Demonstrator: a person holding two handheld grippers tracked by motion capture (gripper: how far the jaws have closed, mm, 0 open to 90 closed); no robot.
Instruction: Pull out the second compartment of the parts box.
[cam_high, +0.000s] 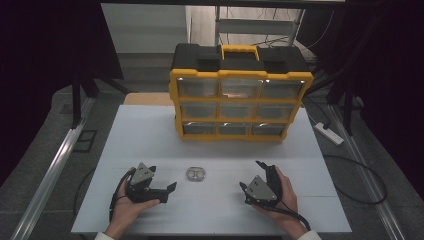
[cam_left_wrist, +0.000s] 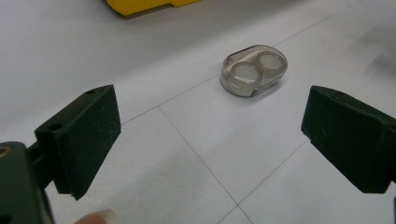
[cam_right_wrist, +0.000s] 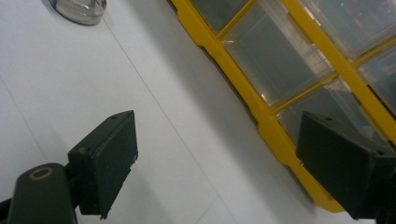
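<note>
Plainly, both tools, left (cam_high: 167, 192) and right (cam_high: 250, 175), gape empty beside the unlabelled clear case (cam_high: 195, 174).

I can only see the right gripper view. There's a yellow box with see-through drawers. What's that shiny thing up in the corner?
Observer: A small clear oval case with two round discs inside, lying flat on the white table.
Operator: Is somebody grabbing it?
Observer: No. It lies alone between the left gripper and the right gripper, touching neither.
Operator: Is the other gripper ready to grab?
Observer: In the left gripper view its fingers stand wide open and point at the case.
Operator: How many drawers does the box have?
Observer: The organizer shows nine, three rows of three, with a yellow handle on top.
</note>
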